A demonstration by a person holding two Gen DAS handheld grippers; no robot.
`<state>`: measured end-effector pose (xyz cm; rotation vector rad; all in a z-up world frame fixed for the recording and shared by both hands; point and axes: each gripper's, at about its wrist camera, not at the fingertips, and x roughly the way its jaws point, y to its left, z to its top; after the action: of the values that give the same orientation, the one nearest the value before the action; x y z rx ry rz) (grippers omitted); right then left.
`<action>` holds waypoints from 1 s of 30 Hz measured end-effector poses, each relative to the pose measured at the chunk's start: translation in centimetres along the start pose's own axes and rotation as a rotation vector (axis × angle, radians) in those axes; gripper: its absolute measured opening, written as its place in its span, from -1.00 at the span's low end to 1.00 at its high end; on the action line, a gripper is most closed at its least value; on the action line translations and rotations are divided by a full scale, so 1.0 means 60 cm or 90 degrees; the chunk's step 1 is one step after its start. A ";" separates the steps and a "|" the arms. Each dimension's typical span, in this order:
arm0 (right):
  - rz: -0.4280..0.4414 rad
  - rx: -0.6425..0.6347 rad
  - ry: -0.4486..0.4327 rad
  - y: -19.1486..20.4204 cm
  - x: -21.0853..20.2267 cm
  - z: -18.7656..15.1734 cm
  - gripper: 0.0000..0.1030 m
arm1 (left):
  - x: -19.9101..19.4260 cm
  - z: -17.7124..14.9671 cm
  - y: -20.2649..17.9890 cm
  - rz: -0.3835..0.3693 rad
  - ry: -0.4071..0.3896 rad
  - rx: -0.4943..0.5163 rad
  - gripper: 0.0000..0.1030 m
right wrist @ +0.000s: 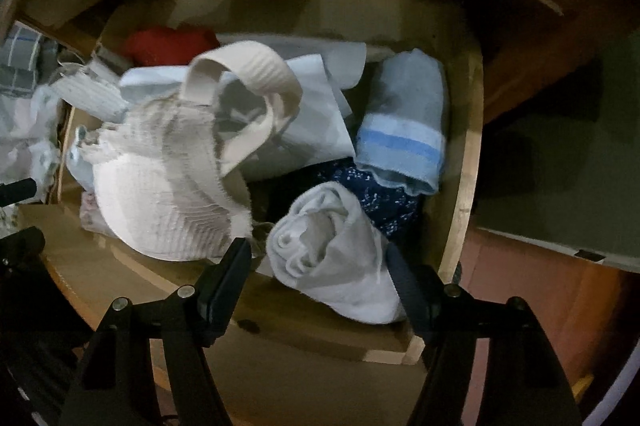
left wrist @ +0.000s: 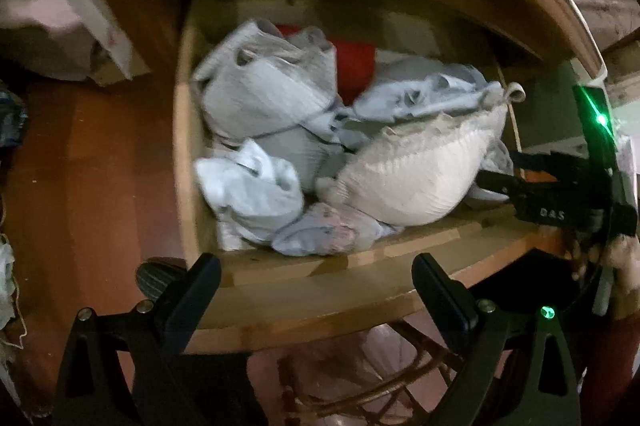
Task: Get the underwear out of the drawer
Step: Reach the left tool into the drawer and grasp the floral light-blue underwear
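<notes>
**Two wrist fisheye views over one open drawer**

Left wrist view: looking steeply down from above the drawer [left wrist: 200, 154] front, left half of the contents near, floor [left wrist: 100, 166] alongside. Right wrist view: looking straight down, closer in, over the right front corner of the drawer [right wrist: 464, 186]. Shared by both: the cream ribbed garment [left wrist: 420, 178] [right wrist: 160, 194] and red cloth [left wrist: 354, 66] [right wrist: 168, 44] behind. Right gripper [left wrist: 532, 186] seen at the left view's right edge.

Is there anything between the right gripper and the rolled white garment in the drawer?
Nothing visible. The right gripper points down with its jaws on either side of the rolled white garment, at the front right corner of the open drawer. The cream bra lies beside it, not over it.
</notes>
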<state>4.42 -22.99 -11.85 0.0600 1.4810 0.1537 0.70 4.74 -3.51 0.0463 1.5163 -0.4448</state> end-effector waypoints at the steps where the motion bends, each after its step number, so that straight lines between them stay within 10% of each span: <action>1: -0.003 -0.005 0.007 0.000 0.004 0.004 0.31 | 0.004 0.002 -0.001 0.003 0.004 -0.001 0.91; 15: -0.030 -0.029 0.059 0.008 0.068 0.036 0.17 | 0.054 0.017 0.011 -0.001 0.043 -0.020 0.91; 30: 0.042 0.090 -0.062 -0.023 0.002 0.005 -0.10 | 0.103 0.047 -0.005 0.030 0.102 -0.029 0.91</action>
<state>4.84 -24.35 -12.12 0.2278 1.3915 0.0975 3.22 2.08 -9.23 0.0831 1.6784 -0.3755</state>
